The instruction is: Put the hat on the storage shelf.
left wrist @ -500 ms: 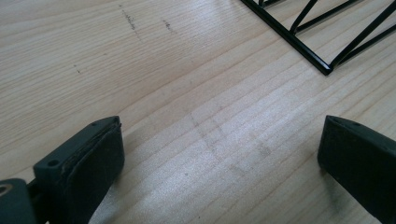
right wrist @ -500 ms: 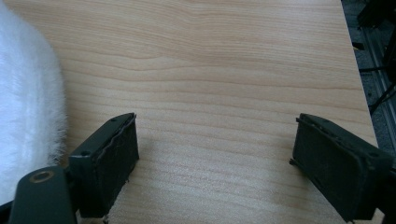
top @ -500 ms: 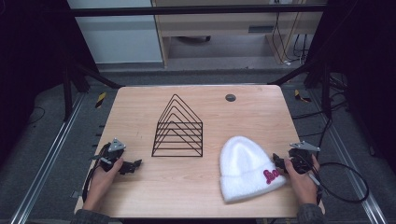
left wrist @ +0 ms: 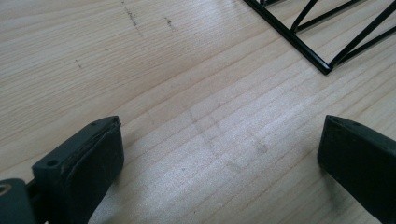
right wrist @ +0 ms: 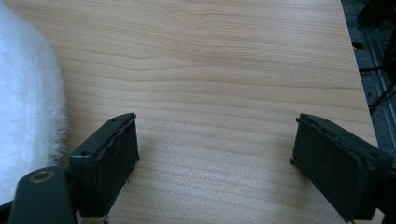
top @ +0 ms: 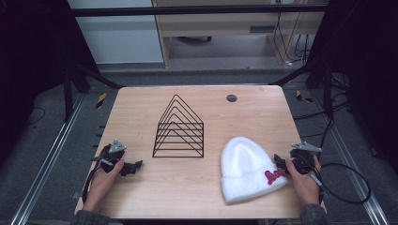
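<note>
A white knit hat (top: 248, 168) lies flat near the desk's (top: 141, 108) front right corner, its cuff with a red embroidered mark toward the right edge, as a person rests a gripper at each side of the front edge. The right gripper (top: 280, 163) sits just beside the hat's cuff, at or almost touching it, its jaws spread wide with nothing between them; the right gripper view shows bare wood between the two black pads (right wrist: 105, 163) and the fluffy white fabric at the left margin. The left gripper (top: 133, 166), near the front left corner, also stands with jaws well apart over bare wood, and the left gripper view catches a corner of a black wire rack (left wrist: 322, 42) beyond them.

Compared with half a second earlier, almost nothing has shifted: hat, rack and both hands hold the same places. That suggests the work on the hat has not properly begun, with the right gripper poised for a first pinch at the cuff.

The black wire rack (top: 179, 129), a row of peaked frames, stands at the desk's centre, well apart from the hat and just beyond the left gripper. A small dark round disc (top: 231, 98) sits near the back edge. The rack is the only obstacle should the hat travel leftward.
</note>
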A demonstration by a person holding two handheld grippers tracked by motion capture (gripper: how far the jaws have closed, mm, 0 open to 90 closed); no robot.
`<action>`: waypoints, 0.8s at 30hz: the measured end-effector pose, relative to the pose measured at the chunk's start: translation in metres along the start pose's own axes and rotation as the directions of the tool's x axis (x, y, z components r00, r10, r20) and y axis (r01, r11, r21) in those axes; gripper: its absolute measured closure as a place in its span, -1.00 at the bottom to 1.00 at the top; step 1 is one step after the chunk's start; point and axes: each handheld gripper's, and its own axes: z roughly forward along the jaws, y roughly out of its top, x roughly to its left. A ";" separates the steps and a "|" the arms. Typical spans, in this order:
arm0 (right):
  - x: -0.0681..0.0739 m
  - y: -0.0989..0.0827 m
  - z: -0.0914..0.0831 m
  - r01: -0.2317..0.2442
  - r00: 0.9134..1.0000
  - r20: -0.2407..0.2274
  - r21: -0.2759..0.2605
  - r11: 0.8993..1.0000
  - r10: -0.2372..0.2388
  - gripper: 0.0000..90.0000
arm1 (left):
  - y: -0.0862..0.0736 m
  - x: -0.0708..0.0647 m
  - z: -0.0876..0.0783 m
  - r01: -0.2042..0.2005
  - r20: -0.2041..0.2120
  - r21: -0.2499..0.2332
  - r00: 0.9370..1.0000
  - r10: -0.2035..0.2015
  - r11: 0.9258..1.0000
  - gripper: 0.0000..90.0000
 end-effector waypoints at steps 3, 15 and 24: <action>0.000 0.000 0.000 -0.001 1.000 -0.002 0.000 1.000 0.001 -0.68 | 0.000 0.000 0.000 -0.003 0.003 0.001 1.000 0.003 1.000 -1.00; 0.020 0.061 -0.021 0.152 0.980 -0.134 0.033 0.988 -0.147 -0.37 | 0.000 0.001 0.000 -0.005 0.006 0.001 1.000 0.005 1.000 -1.00; 0.061 0.094 -0.022 0.290 0.927 -0.258 0.038 0.956 -0.271 -0.08 | 0.000 0.000 0.000 -0.004 0.004 0.000 1.000 0.004 1.000 -1.00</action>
